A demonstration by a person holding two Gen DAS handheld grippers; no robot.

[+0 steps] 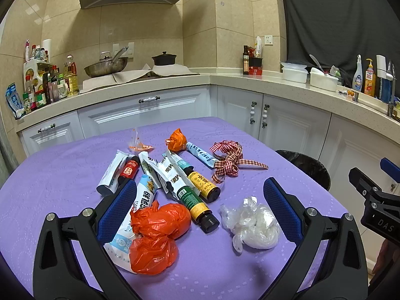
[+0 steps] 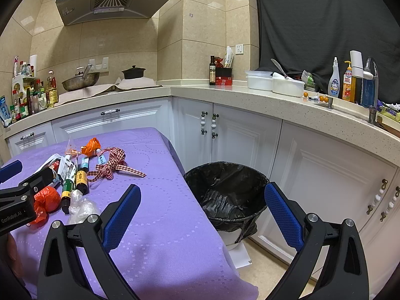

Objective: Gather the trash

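Trash lies on the purple tablecloth (image 1: 50, 187): crumpled orange bags (image 1: 160, 230), a clear plastic wad (image 1: 252, 225), small dark bottles (image 1: 197, 205), white wrappers (image 1: 115, 172), a checked ribbon (image 1: 230, 160) and a small orange bag (image 1: 177, 140). My left gripper (image 1: 200, 212) is open, hovering with the orange bags and the clear wad between its blue fingers. My right gripper (image 2: 200, 215) is open and empty over the table's right edge, beside the black-lined trash bin (image 2: 227, 192). The bin also shows in the left wrist view (image 1: 307, 167).
White cabinets (image 2: 237, 135) and an L-shaped counter (image 1: 225, 80) run behind the table. The counter holds a wok (image 1: 105, 67), a black pot (image 1: 163, 58), bottles (image 1: 45, 85) and white containers (image 2: 275, 82). The right gripper's body (image 1: 375, 200) shows in the left view.
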